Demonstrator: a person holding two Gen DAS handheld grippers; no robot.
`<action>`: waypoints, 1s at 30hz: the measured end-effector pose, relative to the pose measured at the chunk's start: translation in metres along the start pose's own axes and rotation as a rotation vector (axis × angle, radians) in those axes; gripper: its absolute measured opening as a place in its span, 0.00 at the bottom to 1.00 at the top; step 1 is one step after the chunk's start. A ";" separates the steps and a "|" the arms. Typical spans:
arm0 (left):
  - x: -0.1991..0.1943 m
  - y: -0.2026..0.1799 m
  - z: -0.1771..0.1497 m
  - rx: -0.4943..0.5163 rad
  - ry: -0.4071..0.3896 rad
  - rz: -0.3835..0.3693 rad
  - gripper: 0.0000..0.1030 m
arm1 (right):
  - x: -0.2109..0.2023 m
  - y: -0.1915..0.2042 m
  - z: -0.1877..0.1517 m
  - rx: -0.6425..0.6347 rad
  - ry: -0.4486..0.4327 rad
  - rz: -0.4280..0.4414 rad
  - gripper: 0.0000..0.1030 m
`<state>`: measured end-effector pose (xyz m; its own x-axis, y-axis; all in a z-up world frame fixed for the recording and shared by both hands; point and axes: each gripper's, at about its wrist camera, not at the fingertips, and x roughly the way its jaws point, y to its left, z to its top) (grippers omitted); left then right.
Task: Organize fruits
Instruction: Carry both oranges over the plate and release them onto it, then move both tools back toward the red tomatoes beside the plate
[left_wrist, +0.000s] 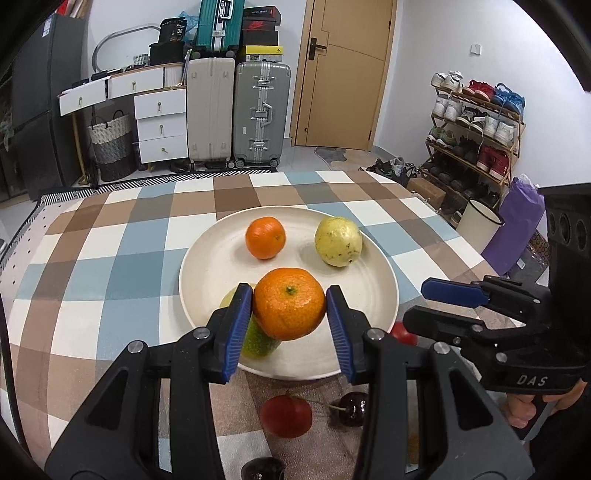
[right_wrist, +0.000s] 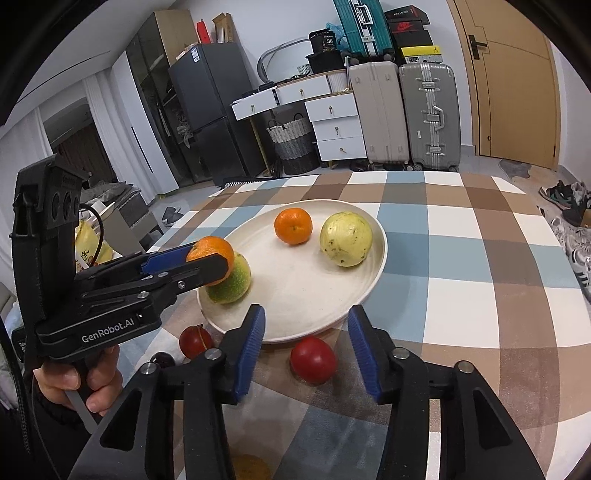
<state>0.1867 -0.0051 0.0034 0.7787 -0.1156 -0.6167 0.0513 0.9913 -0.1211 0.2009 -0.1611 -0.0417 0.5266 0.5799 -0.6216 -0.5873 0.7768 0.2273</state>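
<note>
My left gripper (left_wrist: 289, 308) is shut on an orange mandarin (left_wrist: 289, 303) and holds it above the near left part of a white plate (left_wrist: 207, 254). The plate holds a second mandarin (left_wrist: 265, 237), a pale yellow guava (left_wrist: 338, 241) and a green-yellow fruit (left_wrist: 258, 341) right under the held mandarin. In the right wrist view the held mandarin (right_wrist: 210, 253) sits over the green fruit (right_wrist: 232, 282). My right gripper (right_wrist: 306, 347) is open and empty, above a red fruit (right_wrist: 313, 359) on the cloth just in front of the plate (right_wrist: 295, 291).
Another red fruit (left_wrist: 286, 415) and dark cherries (left_wrist: 352, 408) lie on the checked tablecloth (left_wrist: 110, 258) in front of the plate. An orange fruit (right_wrist: 247, 467) lies low between the right gripper's arms. Suitcases, drawers and a shoe rack stand beyond the table.
</note>
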 end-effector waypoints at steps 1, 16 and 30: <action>0.000 -0.001 0.000 0.008 0.000 -0.002 0.38 | -0.001 0.000 0.000 -0.002 -0.001 -0.002 0.51; -0.031 0.015 -0.009 -0.029 -0.038 0.033 0.99 | -0.008 -0.005 -0.003 0.018 -0.018 -0.037 0.94; -0.030 0.026 -0.029 -0.041 0.014 0.069 0.99 | -0.005 0.000 -0.007 -0.005 0.004 -0.071 1.00</action>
<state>0.1462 0.0220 -0.0040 0.7705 -0.0482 -0.6357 -0.0283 0.9936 -0.1097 0.1937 -0.1658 -0.0441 0.5643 0.5228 -0.6390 -0.5521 0.8144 0.1788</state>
